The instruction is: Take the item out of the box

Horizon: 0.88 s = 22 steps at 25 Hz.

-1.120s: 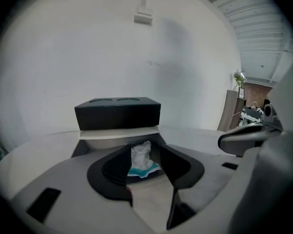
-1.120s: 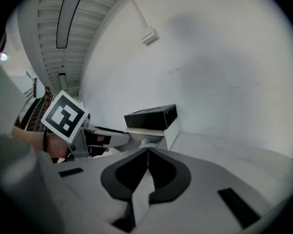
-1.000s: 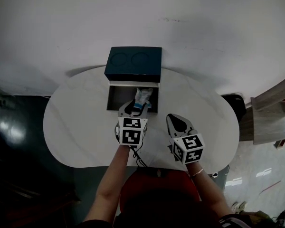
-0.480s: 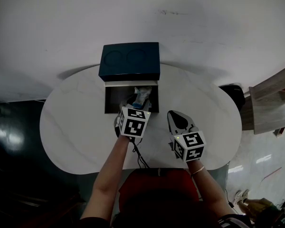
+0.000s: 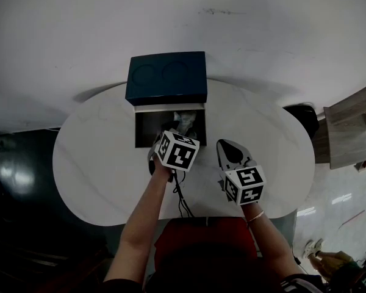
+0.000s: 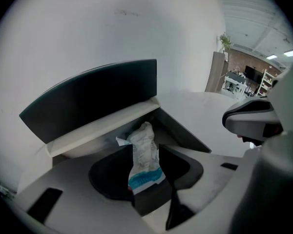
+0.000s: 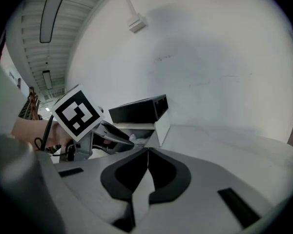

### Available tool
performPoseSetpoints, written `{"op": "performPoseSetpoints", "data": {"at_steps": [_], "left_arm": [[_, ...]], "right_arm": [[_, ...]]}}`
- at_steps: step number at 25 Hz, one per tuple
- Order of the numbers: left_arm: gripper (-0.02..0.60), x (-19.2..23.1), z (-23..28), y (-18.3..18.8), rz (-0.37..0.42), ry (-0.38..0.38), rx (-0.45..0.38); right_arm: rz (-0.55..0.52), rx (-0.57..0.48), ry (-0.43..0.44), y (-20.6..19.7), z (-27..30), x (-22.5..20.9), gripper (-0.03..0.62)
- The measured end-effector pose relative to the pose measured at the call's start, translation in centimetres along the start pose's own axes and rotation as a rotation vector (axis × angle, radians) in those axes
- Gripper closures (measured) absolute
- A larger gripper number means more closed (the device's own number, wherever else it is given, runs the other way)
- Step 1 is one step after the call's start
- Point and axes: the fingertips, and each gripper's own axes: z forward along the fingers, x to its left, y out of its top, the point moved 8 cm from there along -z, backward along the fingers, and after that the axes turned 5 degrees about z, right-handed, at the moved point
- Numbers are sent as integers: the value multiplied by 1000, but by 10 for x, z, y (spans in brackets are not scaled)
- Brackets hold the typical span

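A dark teal box (image 5: 166, 78) stands open on the white oval table (image 5: 97, 157), its lid upright behind a pale tray (image 5: 147, 127). The item is a crumpled white packet with a blue band (image 6: 144, 157). My left gripper (image 6: 145, 172) is shut on the packet and holds it just over the tray's front right part; the packet (image 5: 184, 121) shows beyond the marker cube in the head view. My right gripper (image 7: 147, 165) is shut on nothing and hovers over the table (image 7: 234, 145) to the right of the box (image 7: 139, 110).
A black cable (image 5: 180, 201) trails from the left gripper toward the table's near edge. Beyond the table on the right are a wooden cabinet (image 5: 354, 133) and a dark round object (image 5: 302, 119) on the floor. A white wall rises behind the box.
My left gripper has tilted and lifted slightly at the box's front right, keeping hold of the packet. The right gripper has barely moved.
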Motion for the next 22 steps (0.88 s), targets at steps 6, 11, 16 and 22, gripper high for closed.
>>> {"op": "performPoseSetpoints", "data": {"at_steps": [6,11,16,22], "left_arm": [[403,1,0,7,29,-21,31],[403,4,11,10,44,-40,71],[403,7,24,6,39,-33,110],[432,5,31,4,34,-67,133]], "right_arm": [[11,12,10,0,2,-3,579],[22,26,12,0,4,-9,579],[26,38,15,-1,6,-14,579],[29,43,20,-3,7,-15,579]]}}
